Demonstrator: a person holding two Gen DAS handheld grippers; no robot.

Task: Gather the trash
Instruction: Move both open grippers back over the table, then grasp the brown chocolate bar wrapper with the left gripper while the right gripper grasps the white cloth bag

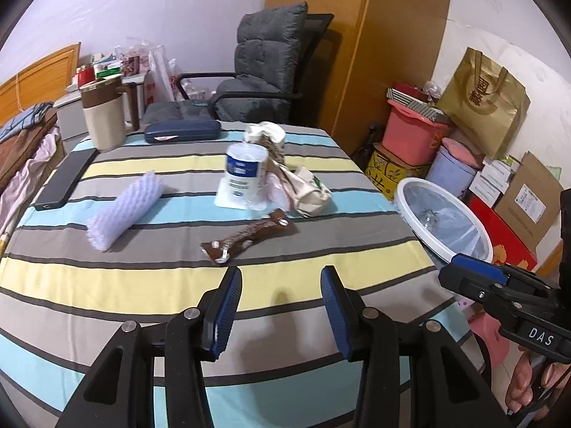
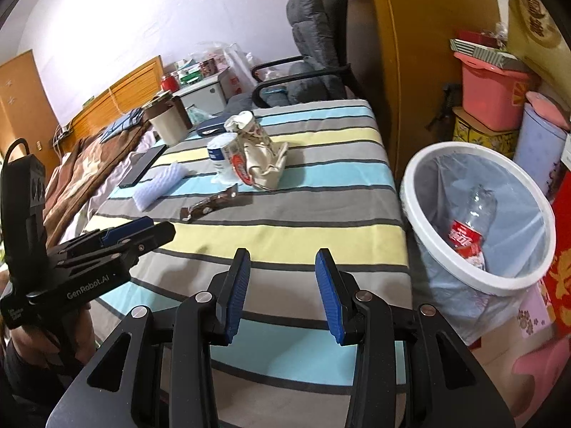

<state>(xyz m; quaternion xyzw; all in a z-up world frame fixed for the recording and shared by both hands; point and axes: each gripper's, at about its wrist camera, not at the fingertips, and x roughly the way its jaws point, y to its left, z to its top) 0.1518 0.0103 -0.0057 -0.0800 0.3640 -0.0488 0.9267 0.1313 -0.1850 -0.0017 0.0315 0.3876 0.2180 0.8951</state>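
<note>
- In the left wrist view, a phone [image 1: 66,180] was seen at the left edge of the striped table [image 1: 321,278], with a jug [image 1: 103,117] and a dark case [image 1: 182,131] above it toward the upper left.
- One foam net sleeve [image 1: 123,210] was seen left of centre, its long axis running from lower left to upper right.
- One brown wrapper [image 1: 249,237] lay in the middle of the frame, just above the left gripper [image 1: 281,306] and slightly left of its gap; its long axis also ran from lower left to upper right, oblique to the fingers.
- One white bottle [image 1: 244,174] and one crumpled paper bag [image 1: 296,182] were seen touching each other above the wrapper.
- One bin [image 1: 410,210] stood off the table's right edge; in the right wrist view one plastic bottle [image 2: 471,228] was seen already inside it.
- The left gripper was seen half open and empty, hovering over the near stripes.
- The right gripper [image 2: 282,292] was likewise seen half open and empty, near the table's right edge beside the bin.
- The wrapper was judged the nearest trash, and the left gripper the nearer to it; a reach up the frame and a roll of the wrist to cross the wrapper's axis would likely be called for.
- Trash left on the table was counted as four pieces.
</note>
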